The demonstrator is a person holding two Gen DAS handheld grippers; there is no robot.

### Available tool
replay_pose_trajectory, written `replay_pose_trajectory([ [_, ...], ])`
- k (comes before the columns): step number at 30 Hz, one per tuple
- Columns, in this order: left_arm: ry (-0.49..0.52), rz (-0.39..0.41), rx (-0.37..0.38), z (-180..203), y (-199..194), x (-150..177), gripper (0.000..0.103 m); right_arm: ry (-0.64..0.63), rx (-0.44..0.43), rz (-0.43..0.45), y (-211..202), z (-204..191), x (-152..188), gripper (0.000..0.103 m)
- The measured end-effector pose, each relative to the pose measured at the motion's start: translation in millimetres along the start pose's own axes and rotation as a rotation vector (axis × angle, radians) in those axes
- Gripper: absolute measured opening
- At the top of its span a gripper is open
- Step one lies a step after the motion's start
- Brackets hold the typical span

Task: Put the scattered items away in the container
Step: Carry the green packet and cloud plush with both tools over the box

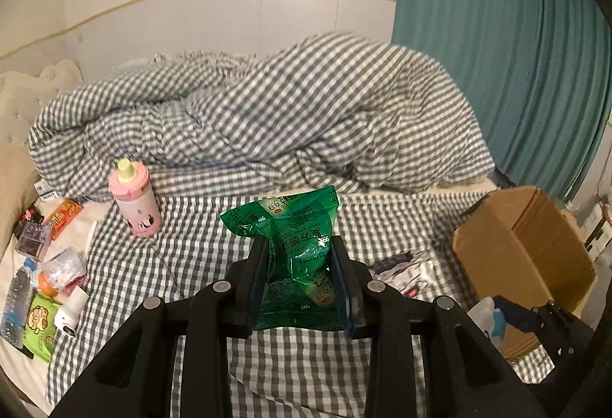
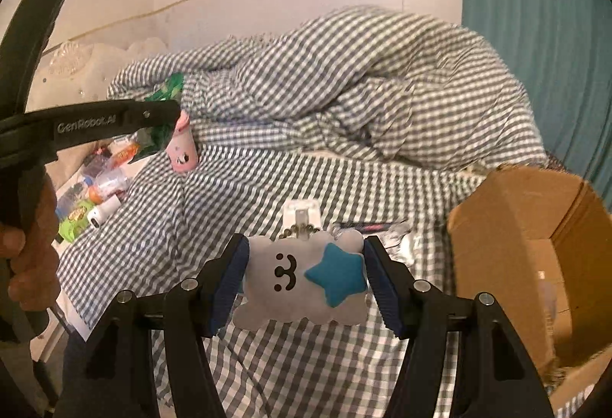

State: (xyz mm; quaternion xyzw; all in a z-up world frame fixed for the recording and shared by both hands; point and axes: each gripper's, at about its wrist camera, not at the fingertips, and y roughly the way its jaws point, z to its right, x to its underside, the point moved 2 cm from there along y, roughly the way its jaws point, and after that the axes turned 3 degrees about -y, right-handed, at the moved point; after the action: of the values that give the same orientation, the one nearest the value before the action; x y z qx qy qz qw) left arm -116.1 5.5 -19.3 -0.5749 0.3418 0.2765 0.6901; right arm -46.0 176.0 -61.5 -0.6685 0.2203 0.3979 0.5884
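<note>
My left gripper is shut on a green plastic medicine packet, held up above the checked bedsheet. In the right wrist view that left gripper shows at the left with the green packet in it, a person's hand behind. My right gripper is shut on a grey cloud-shaped plush charm with a blue star and a bead chain. The open cardboard box sits on the bed at the right, also the cardboard box beside the right gripper. The plush peeks in at the lower right of the left view.
A pink bottle stands on the sheet at left. Beyond it lie several items: a water bottle, a green pack, an orange box. Foil sachets lie near the box. A bunched checked duvet fills the back; teal curtain at right.
</note>
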Motion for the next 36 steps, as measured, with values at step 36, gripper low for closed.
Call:
replay_pose_trajectory([
  [36, 0.103, 0.221, 0.144, 134, -111, -6, 0.032, 0.08, 0.266, 0.292, -176, 88, -21, 0.061],
])
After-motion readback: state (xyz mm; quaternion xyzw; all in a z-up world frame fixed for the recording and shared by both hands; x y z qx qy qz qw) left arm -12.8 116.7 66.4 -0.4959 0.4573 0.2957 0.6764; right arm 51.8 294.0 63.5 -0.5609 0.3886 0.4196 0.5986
